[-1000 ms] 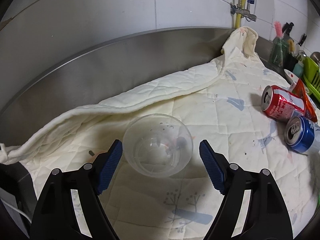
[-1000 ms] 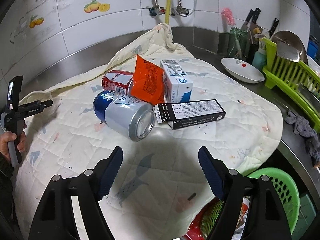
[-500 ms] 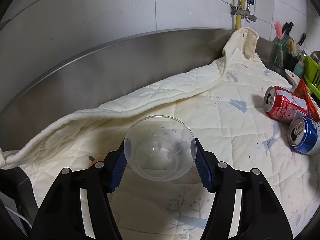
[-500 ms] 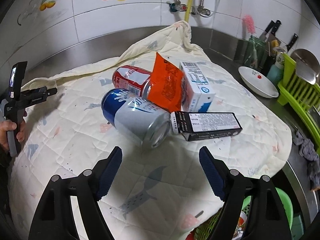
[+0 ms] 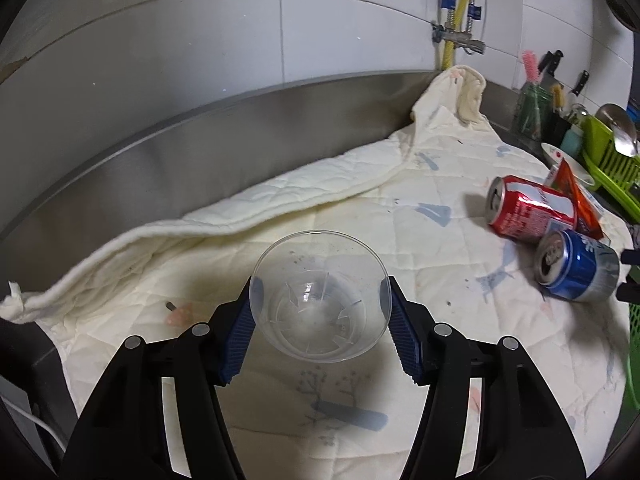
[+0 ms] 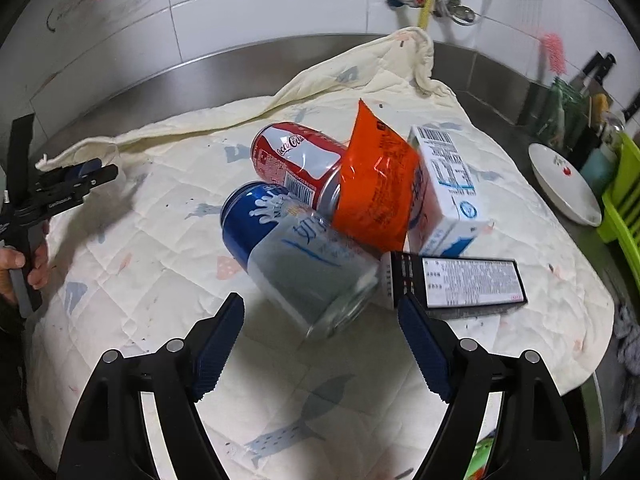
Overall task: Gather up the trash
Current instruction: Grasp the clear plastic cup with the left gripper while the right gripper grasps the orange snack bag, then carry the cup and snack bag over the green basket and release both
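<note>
Left claw (image 5: 320, 322) clamped on a clear plastic cup (image 5: 320, 296), blue pads pressed against its two sides near the rim; cup lying with its long axis along the fingers, open mouth turned away from the camera toward the steel backsplash (image 5: 200, 136), base nearest the lens; held above the quilted cloth (image 5: 360, 216) covering the tabletop.

Right claw (image 6: 320, 340) spread wide, gripping nothing; poised just short of the blue-and-silver can (image 6: 296, 256), which lies on its side on the cloth, long axis running diagonally, its silver end pointing at the gap between the pads, its blue end angled away to the left; can centred between the fingers yet touching neither.

Behind that, a red cola can (image 6: 300, 160) also on its side, touching the blue one, axis slanting the same way; orange wrapper (image 6: 376, 184) leaning against both cans; white-and-blue carton (image 6: 444, 184) just beside the wrapper on the right; black flat box (image 6: 456, 280) lying flat in front of the carton, long axis left to right, near the right pad.

Seen from the left wrist, both cans well apart from the cup, off to the right, open tops facing the lens.
</note>
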